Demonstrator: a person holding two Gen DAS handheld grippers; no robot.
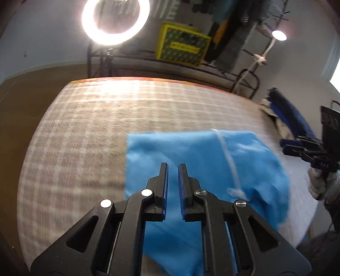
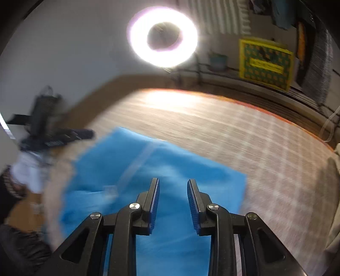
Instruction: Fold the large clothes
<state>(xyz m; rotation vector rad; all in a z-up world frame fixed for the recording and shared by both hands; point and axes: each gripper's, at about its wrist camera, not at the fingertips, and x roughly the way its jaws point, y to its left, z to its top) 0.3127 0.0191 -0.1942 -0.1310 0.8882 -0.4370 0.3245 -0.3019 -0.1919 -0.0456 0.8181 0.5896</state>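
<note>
A bright blue garment [image 1: 201, 152] lies folded into a rough rectangle on the checked tablecloth [image 1: 95, 131], with a pale drawstring [image 1: 227, 157] across it. My left gripper [image 1: 172, 164] hovers over the garment's near part. Its jaws stand a slim gap apart with nothing between them. In the right wrist view the same garment [image 2: 170, 161] lies below my right gripper [image 2: 173, 180], whose jaws stand wider apart and empty. Each gripper appears in the other's view: the right gripper [image 1: 284, 145] at the garment's right edge, and the left gripper [image 2: 89, 134], blurred, at its left.
A pile of dark blue and cream clothes [image 1: 284, 114] lies at the table's right end. Behind the table stand a ring light [image 1: 115, 19] and a rack holding a yellow-green box [image 1: 182, 45]. A small lamp [image 1: 279, 35] shines at the right. The table's far edge [image 2: 233, 99] is orange.
</note>
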